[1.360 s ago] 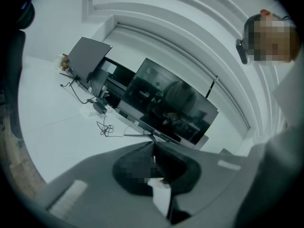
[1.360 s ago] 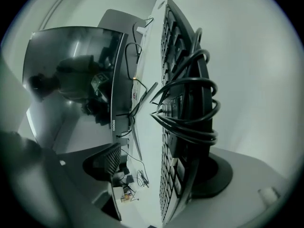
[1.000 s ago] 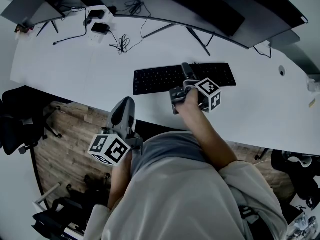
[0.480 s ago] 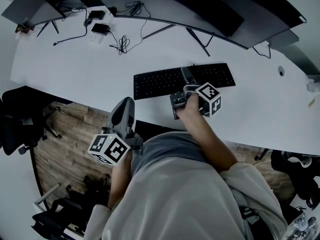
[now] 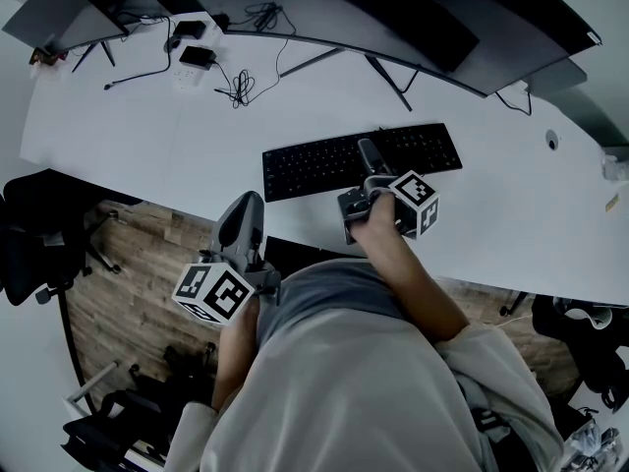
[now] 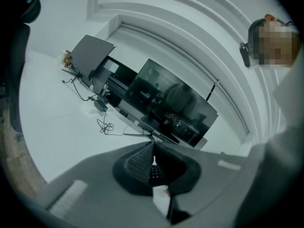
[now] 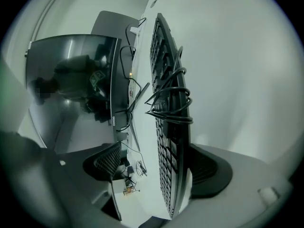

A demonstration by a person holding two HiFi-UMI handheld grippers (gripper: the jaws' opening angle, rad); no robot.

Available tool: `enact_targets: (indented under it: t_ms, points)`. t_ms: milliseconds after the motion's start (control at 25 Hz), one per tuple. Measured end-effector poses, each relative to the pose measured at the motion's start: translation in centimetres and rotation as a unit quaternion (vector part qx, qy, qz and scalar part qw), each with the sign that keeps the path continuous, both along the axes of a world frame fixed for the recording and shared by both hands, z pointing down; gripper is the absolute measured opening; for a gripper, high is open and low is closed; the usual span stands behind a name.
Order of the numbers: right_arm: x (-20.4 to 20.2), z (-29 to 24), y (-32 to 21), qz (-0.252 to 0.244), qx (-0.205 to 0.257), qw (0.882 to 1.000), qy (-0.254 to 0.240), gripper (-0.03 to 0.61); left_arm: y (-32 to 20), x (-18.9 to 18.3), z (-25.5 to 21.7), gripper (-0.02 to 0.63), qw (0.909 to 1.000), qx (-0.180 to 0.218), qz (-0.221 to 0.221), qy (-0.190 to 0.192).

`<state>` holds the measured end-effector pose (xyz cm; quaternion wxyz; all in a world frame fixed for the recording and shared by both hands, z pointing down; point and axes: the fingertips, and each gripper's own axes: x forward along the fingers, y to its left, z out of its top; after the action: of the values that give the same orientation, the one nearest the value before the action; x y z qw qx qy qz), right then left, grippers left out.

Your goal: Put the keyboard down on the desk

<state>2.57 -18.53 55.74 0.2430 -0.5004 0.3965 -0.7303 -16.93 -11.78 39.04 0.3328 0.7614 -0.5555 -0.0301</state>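
Plainly, the keyboard lay on the white desk near its front edge, about midway along, its long side roughly parallel to that edge. The right gripper reached in from the front edge over the keyboard's middle. In the right gripper view its jaws stood apart on either side of the keyboard. One jaw was close against the underside and the other was clear of the keys. A dark cable was looped around the keyboard's body. The left gripper hung just off the front edge, above the floor, and its jaws were pressed together on nothing. A monitor stood along the back edge.
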Motion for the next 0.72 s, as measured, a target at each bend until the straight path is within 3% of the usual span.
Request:
enact_targets:
  t_ms: [600,720]
  points:
    - [0.4,1.2,3.2,-0.029,-0.033,0.999,-0.005,0.431,0.0,0.7,0.3,0.000,1.0000,-0.002,0.007,0.007]
    - [0.0,1.4,4.5,-0.052,-0.052,0.997,-0.026,0.393,0.0,0.8,0.4,0.000,0.9999,-0.003,0.008,0.008]
